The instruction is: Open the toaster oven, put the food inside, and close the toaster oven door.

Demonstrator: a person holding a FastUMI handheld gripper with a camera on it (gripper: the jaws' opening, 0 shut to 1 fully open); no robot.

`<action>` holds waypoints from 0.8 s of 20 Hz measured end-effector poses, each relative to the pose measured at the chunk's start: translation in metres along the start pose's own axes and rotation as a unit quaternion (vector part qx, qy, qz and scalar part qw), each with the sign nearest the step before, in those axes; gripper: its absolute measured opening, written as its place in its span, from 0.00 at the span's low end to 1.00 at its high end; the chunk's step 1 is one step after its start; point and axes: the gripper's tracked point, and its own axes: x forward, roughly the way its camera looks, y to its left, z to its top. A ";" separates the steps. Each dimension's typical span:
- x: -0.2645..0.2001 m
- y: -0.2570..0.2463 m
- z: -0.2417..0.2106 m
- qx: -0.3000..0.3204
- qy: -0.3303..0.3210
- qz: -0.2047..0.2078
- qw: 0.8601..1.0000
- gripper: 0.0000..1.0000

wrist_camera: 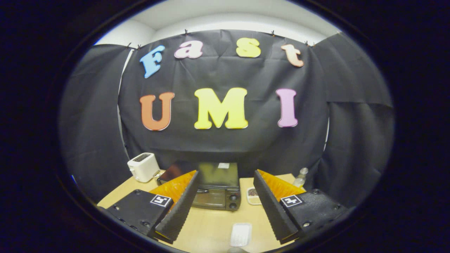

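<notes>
A dark toaster oven [215,189] stands on the wooden table [211,225] beyond my fingers, its glass door shut and two knobs down its right side. A small white tray of food [252,195] lies on the table just right of the oven. My gripper [225,200] hovers above the table, open wide, with nothing between its fingers. The left finger [177,207] overlaps the oven's left part.
A white pop-up toaster [143,166] sits at the table's back left. A small clear bottle [300,177] stands at the back right. An empty white tray [241,234] lies on the table near me, between the fingers. Black cloth walls close the booth behind.
</notes>
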 end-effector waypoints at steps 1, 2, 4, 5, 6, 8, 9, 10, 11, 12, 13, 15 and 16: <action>-0.010 -0.013 0.014 0.002 -0.012 -0.010 1.000 0.98; -0.019 -0.023 0.026 0.006 -0.025 -0.018 0.999 0.98; -0.035 -0.044 0.044 0.009 -0.042 -0.032 0.999 0.98; -0.042 -0.055 0.052 0.006 -0.049 -0.038 0.998 0.98; -0.047 -0.061 0.058 0.004 -0.054 -0.040 0.998 0.98; -0.054 -0.072 0.068 -0.007 -0.061 -0.040 0.997 0.98; -0.057 -0.075 0.070 -0.011 -0.061 -0.039 0.997 0.98; -0.059 -0.077 0.072 -0.015 -0.059 -0.036 0.997 0.98; -0.061 -0.078 0.072 -0.017 -0.060 -0.032 0.998 0.98; -0.063 -0.077 0.074 -0.018 -0.062 -0.025 0.998 0.98; -0.065 -0.076 0.074 -0.019 -0.062 -0.020 0.998 0.98; -0.067 -0.077 0.071 -0.014 -0.057 -0.010 0.998 0.98; -0.068 -0.076 0.070 -0.006 -0.054 -0.004 0.998 0.98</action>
